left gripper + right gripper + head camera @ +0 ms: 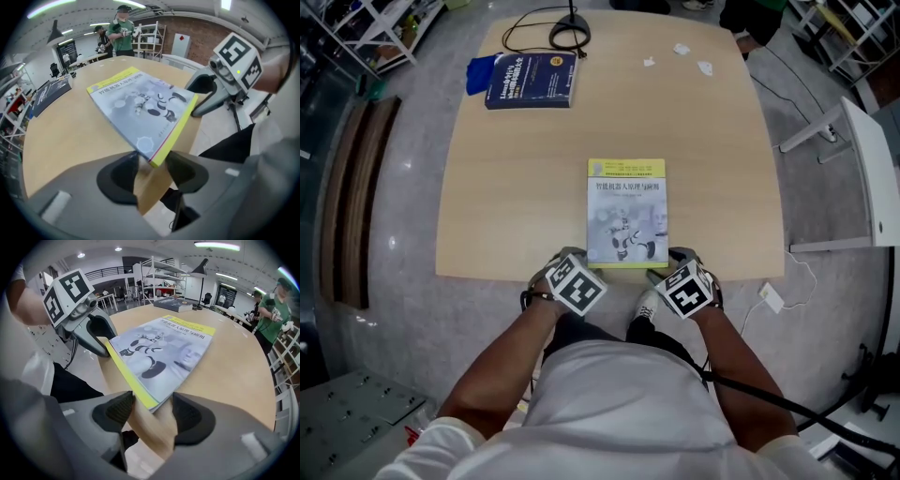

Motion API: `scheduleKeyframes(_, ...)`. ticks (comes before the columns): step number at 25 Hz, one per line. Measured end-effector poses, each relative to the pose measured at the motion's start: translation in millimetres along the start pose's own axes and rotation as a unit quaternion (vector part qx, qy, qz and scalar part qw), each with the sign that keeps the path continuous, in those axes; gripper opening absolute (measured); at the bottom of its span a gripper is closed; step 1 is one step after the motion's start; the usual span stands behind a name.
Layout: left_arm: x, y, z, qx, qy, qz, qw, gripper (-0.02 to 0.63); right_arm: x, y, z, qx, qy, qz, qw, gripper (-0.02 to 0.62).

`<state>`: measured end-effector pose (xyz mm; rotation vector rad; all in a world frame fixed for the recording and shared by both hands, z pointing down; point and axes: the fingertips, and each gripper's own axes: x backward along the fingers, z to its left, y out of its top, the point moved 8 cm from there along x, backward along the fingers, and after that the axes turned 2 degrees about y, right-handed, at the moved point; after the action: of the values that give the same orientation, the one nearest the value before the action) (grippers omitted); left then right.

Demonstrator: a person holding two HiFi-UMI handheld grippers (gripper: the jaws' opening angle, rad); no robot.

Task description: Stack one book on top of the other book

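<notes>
A grey-and-yellow book [626, 211] lies flat at the middle of the wooden table's [487, 206] near edge. A dark blue book [531, 80] lies at the far left. My left gripper [574, 257] stands at the yellow book's near left corner and my right gripper [673, 259] at its near right corner. In the left gripper view the open jaws [150, 171] straddle the book's corner [151, 152] and the table edge. The right gripper view shows the same: open jaws [152, 411] around the other corner [152, 399]. Neither pair of pads presses on the book.
A black cable with a round stand base [569, 34] sits at the table's far edge, beside a blue cloth [478, 73] and small white scraps [681, 49]. White furniture [872, 169] stands to the right. People [122, 30] stand in the background.
</notes>
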<state>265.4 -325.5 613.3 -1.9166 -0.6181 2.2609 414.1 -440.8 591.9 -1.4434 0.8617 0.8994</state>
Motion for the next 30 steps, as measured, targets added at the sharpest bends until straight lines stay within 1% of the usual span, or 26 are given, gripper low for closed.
scheduleKeyframes(6, 4.8, 2.4, 4.3, 0.028, -0.017, 0.002, 0.9995, 0.198, -0.2, 3.8, 3.0, -0.013, -0.01, 0.022, 1.0, 0.245)
scheduleKeyframes(11, 3.8, 2.5, 5.8, 0.035, -0.02, 0.007, 0.9992, 0.193, -3.0, 5.1, 4.4, -0.017, -0.011, 0.036, 0.999, 0.238)
scheduleKeyframes(20, 1.5, 0.8, 4.5, 0.034, -0.009, 0.005, 0.9994, 0.193, -4.9, 3.7, 2.0, -0.024, 0.0, 0.032, 0.999, 0.235)
scheduleKeyframes(24, 0.6, -2.9, 3.4, 0.038, 0.008, -0.011, 0.9992, 0.199, -5.5, 3.5, -0.5, -0.014, 0.008, 0.021, 1.0, 0.247)
scheduleKeyframes(27, 2.3, -11.0, -2.6, 0.057, 0.01, -0.015, 0.9982, 0.195, 1.9, -6.1, -4.8, -0.007, 0.013, 0.008, 1.0, 0.249)
scheduleKeyframes(30, 3.6, -19.1, -9.1, 0.077, 0.021, -0.02, 0.9966, 0.193, 17.4, -17.9, -18.7, -0.026, 0.017, -0.025, 0.999, 0.249)
